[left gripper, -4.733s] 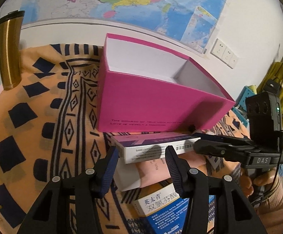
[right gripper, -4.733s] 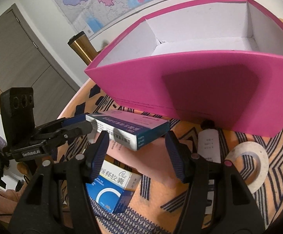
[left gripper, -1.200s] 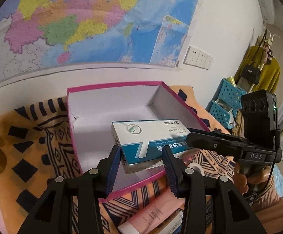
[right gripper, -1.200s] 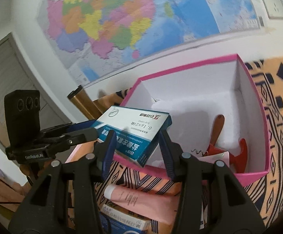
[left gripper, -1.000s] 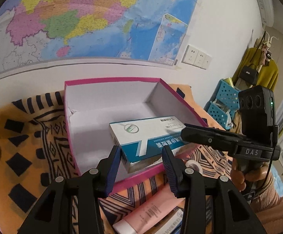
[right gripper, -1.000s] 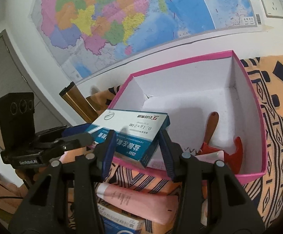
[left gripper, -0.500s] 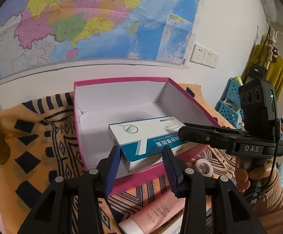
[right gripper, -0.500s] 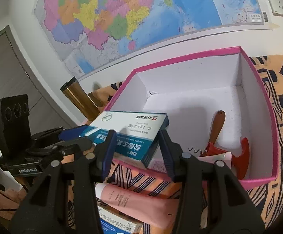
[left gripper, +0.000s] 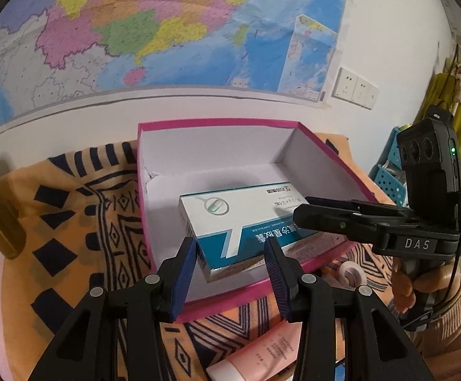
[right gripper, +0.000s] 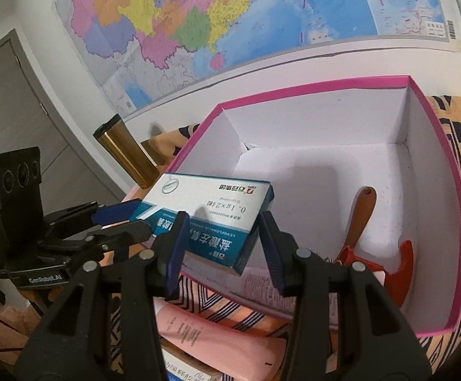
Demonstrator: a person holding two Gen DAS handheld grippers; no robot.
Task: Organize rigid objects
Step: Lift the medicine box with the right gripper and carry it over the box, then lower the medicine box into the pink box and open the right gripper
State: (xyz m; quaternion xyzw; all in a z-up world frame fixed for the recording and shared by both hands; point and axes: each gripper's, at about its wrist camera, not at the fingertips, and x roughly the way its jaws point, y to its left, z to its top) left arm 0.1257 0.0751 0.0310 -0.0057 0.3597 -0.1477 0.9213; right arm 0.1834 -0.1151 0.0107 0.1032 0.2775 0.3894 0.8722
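Observation:
A white and teal medicine box (left gripper: pixel 246 222) (right gripper: pixel 211 212) hangs over the near edge of the open pink box (left gripper: pixel 154 209) (right gripper: pixel 433 127). My left gripper (left gripper: pixel 230 270) is shut on one end of the medicine box. My right gripper (right gripper: pixel 221 247) is shut on its other end; it also shows in the left wrist view (left gripper: pixel 325 216), coming from the right. A red corkscrew with a wooden handle (right gripper: pixel 362 222) lies on the pink box's white floor, at its right side.
A pink tube (left gripper: pixel 262 349) (right gripper: pixel 205 333) and a blue and white carton (right gripper: pixel 189 371) lie on the patterned orange cloth (left gripper: pixel 71 222) in front of the pink box. A tape roll (left gripper: pixel 352 270) sits to the right. A gold flask (right gripper: pixel 125 155) stands at the left, by the wall.
Both grippers have carried the medicine box up from the cloth to above the pink box. Over the last second it has edged lower and slightly further over the box's near edge.

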